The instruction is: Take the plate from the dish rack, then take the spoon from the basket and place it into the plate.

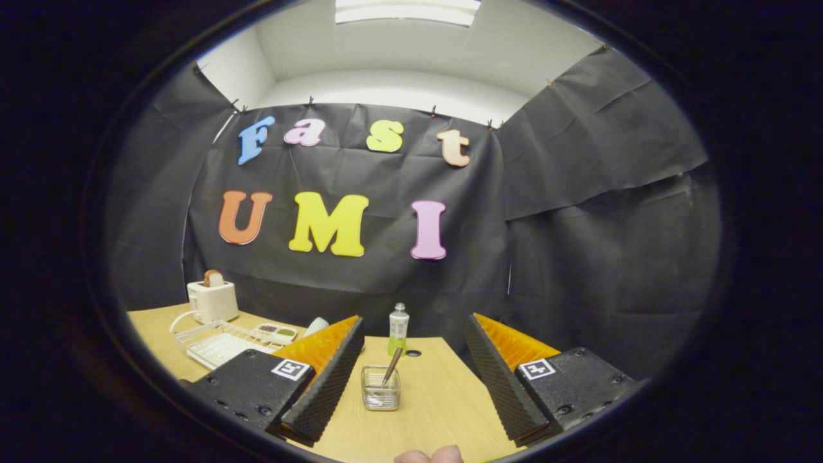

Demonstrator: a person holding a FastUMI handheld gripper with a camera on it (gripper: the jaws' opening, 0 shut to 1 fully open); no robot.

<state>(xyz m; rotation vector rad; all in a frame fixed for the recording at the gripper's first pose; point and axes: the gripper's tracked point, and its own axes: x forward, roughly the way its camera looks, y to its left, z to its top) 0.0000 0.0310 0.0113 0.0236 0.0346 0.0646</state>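
The gripper (411, 379) is spread wide, with nothing held between its fingers, above the light wooden bench (443, 399).

Landmark: the small clear square wire-mesh basket (380, 388). It stands on the bench in the gap between the two fingers, nearer the left finger and touching neither.

- The metal spoon (392, 366) stands in this basket, handle leaning up and to the right.
- Beyond the basket, near the black cloth wall, stands a clear plastic bottle with a white cap and green liquid (398, 329).
- Well to the left of the basket lies the white wire dish rack (215, 344). The plate cannot be made out in it.
- Just behind the rack lies a small white tray with dark and green contents (276, 332).
- Farther left and back stands a white toaster holding a slice of bread (212, 299).
- On the near side of the basket, fingertips of a person (429, 456) show.
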